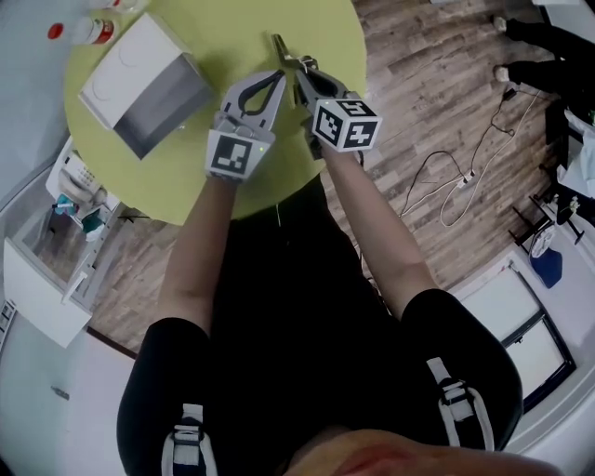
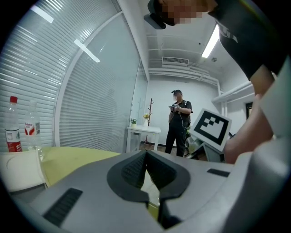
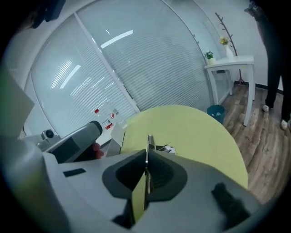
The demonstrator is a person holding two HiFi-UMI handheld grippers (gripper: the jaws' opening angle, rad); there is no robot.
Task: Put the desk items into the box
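A round yellow-green table (image 1: 223, 28) fills the top of the head view, with wooden floor around it. One white box (image 1: 139, 79) stands on the table's left part, well apart from the grippers. Two grippers are held side by side over the near middle of the table. The left gripper (image 1: 275, 79) has its jaws closed together with nothing between them. The right gripper (image 1: 297, 67) is pinched narrow on one thin metal desk item (image 1: 282, 48), which sticks out past the jaw tips, edge-on; what kind of item it is cannot be made out. Two bottles (image 2: 12, 125) stand at the table's far left edge, beyond the box.

The step in hand looks like carrying the metal item to the box. To do it well, the grip should stay firm, since so thin a piece could pivot. The path should pass above the left gripper and the box wall, and the item should be let go only over the opening.
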